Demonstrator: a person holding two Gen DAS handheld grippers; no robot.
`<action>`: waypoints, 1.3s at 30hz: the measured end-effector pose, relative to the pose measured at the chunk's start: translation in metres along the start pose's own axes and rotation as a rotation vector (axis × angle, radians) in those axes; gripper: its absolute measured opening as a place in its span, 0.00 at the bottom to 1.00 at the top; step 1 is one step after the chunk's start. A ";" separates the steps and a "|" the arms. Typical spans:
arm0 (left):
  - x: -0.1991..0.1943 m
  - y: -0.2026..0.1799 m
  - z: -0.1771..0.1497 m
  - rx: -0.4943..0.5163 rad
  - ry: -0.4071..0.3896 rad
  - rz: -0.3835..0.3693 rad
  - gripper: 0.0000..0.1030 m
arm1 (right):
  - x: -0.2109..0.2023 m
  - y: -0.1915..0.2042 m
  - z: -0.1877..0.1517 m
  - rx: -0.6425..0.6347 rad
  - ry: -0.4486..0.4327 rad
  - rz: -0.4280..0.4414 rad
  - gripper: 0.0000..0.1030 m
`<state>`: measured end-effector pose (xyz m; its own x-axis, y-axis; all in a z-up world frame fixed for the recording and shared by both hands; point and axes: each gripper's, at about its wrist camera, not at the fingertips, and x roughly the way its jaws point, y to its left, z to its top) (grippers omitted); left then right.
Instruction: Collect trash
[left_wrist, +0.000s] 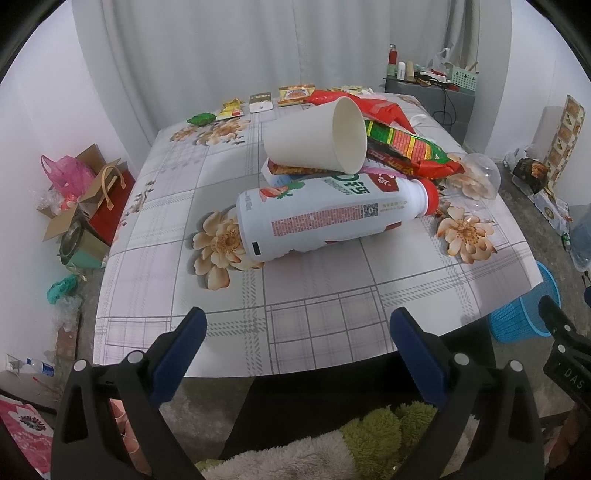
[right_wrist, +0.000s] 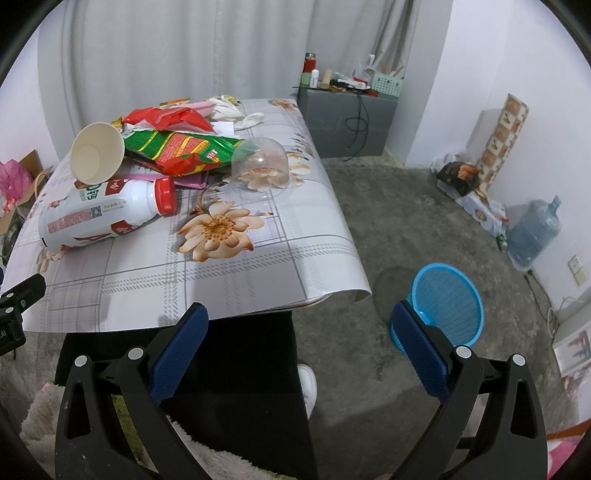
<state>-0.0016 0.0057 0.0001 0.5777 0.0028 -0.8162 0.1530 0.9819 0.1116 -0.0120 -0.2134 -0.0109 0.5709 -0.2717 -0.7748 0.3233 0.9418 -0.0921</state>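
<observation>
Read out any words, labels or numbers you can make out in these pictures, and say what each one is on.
"DAS": white letters on the black right hand-held gripper seen at the edge of the left wrist view.
"LAI": on the black left hand-held gripper at the edge of the right wrist view.
White plastic bottle with red cap: large characters, fine print and a QR code, too distorted to read.
Green and red snack bag: print too blurred.

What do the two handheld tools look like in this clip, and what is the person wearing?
Both the left tool and the right tool have black plastic frames with silver pivot pins and ribbed dark-blue finger pads. No cables are visible. The person wears dark trousers and a white shoe.
</observation>
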 end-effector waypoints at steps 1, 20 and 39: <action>0.000 0.000 0.000 0.000 -0.001 0.000 0.94 | 0.000 0.001 0.000 -0.001 0.001 0.000 0.92; 0.000 0.000 0.000 0.000 -0.001 0.001 0.94 | 0.000 0.003 0.002 -0.001 0.000 0.002 0.92; -0.004 0.030 0.020 -0.063 -0.051 -0.040 0.94 | -0.003 0.008 0.022 -0.007 -0.108 0.043 0.92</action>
<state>0.0168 0.0311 0.0179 0.6123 -0.0451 -0.7894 0.1270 0.9910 0.0418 0.0054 -0.2094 0.0043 0.6624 -0.2502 -0.7061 0.2918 0.9543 -0.0644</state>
